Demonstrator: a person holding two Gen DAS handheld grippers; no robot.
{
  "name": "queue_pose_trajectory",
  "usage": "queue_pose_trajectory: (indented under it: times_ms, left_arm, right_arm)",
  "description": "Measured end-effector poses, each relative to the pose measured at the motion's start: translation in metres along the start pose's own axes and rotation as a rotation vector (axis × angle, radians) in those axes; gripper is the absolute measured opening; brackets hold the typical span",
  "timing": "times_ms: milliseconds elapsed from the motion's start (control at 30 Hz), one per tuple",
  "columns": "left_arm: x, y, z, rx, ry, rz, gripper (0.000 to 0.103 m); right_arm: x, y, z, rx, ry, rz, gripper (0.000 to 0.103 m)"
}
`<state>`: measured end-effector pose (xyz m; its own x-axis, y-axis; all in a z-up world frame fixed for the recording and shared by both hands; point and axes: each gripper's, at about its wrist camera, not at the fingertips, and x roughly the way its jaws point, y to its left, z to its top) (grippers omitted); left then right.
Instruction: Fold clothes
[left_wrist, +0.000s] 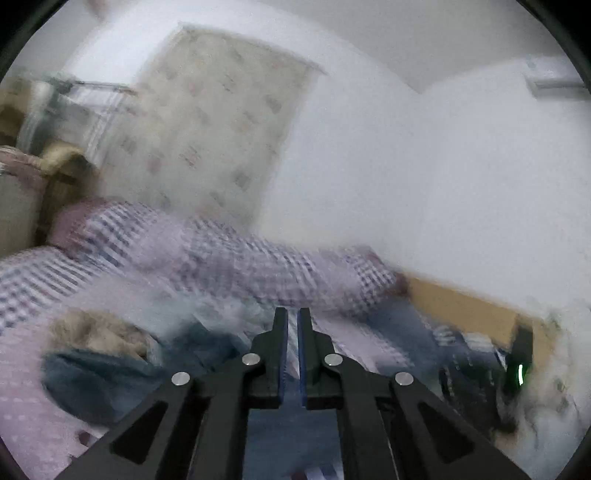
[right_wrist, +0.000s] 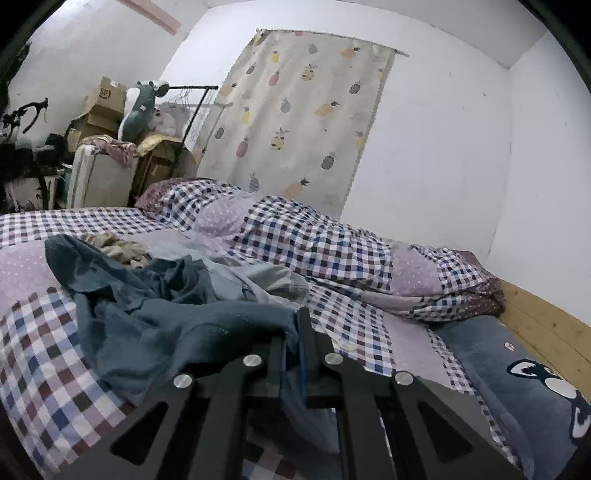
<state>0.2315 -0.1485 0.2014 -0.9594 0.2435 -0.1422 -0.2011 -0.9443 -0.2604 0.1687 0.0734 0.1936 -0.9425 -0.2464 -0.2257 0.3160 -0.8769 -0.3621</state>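
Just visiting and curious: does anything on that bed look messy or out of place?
Yes. A dark teal garment lies crumpled in a heap on the checked bedsheet, unfolded, with a beige garment bunched behind it. The right tool is pinching the teal cloth's edge.

- Right gripper (right_wrist: 293, 334): matt black plastic arms, dull silver metal rivets, blue pads on the inner finger faces.
- Teal garment (right_wrist: 177, 325), bunched around the right claw's tips: soft matt cloth, slightly nubby weave.
- Bedsheet (right_wrist: 48, 354), left of and below that claw: smooth checked cotton-like cloth.
- Bed frame (right_wrist: 546, 325), to its right: bare pale wood (visible grain).
- Left gripper (left_wrist: 293, 332): same matt plastic; surroundings too blurred to judge.
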Motion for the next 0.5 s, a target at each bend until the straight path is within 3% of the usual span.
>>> queue_pose_trajectory:
  times_ms: [100,133,233,267,433,500]
  left_arm:
    - [0.025,-0.029,-0.030,0.173,0.155,-0.013,0.009]
    - [0.031,-0.043,-0.043,0.252,0.193,0.002,0.020]
    - [0.042,-0.076,-0.076,0.423,0.232,0.019,0.070]
    - [0.045,-0.086,-0.086,0.470,0.236,0.021,0.079]
    - [0.058,-0.133,-0.137,0.707,0.252,0.037,0.081]
    - [0.070,-0.138,-0.152,0.781,0.254,0.103,0.081]
  right_arm:
    - [-0.003,0.004,0.004,0.021,-0.003,0.017,0.003]
    - [-0.002,0.003,0.006,0.032,-0.004,0.022,0.003]
    - [-0.002,-0.004,0.011,0.084,-0.010,0.044,0.003]
    - [-0.003,-0.006,0.013,0.095,-0.014,0.046,0.003]
    - [-0.009,-0.014,0.016,0.143,-0.028,0.065,0.003]
    - [-0.010,-0.018,0.016,0.160,-0.027,0.076,0.003]
